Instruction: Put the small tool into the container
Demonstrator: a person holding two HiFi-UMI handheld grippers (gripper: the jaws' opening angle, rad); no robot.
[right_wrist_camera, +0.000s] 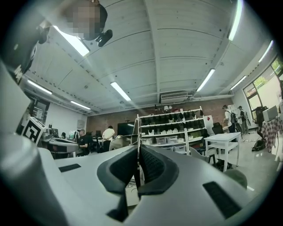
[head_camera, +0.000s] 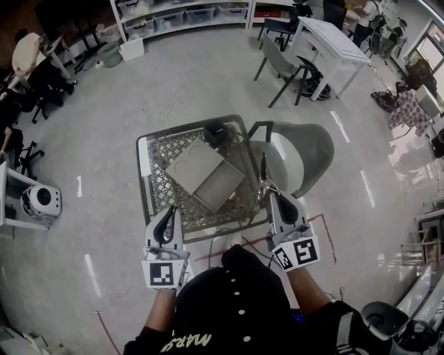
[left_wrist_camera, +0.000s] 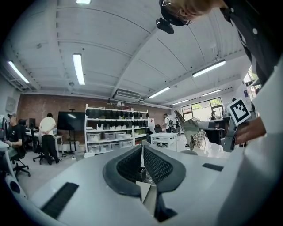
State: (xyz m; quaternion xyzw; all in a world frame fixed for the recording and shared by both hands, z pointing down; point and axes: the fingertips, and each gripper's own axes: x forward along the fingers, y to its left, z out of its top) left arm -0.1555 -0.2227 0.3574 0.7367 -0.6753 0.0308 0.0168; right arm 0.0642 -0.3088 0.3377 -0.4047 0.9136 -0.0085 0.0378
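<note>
A grey open box with its lid flap folded back lies on a metal mesh table. My right gripper hovers at the table's near right corner, shut on the small tool, a thin flat metal blade that points up and away. In the right gripper view the tool stands edge-on between the closed jaws of the right gripper. The left gripper view shows the same tool as a shiny pointed blade. My left gripper waits at the near left edge, shut and empty.
A grey chair stands right behind the mesh table. A black object sits at the table's far edge. Farther off are a white table, white shelves, seated people at the left and a white device.
</note>
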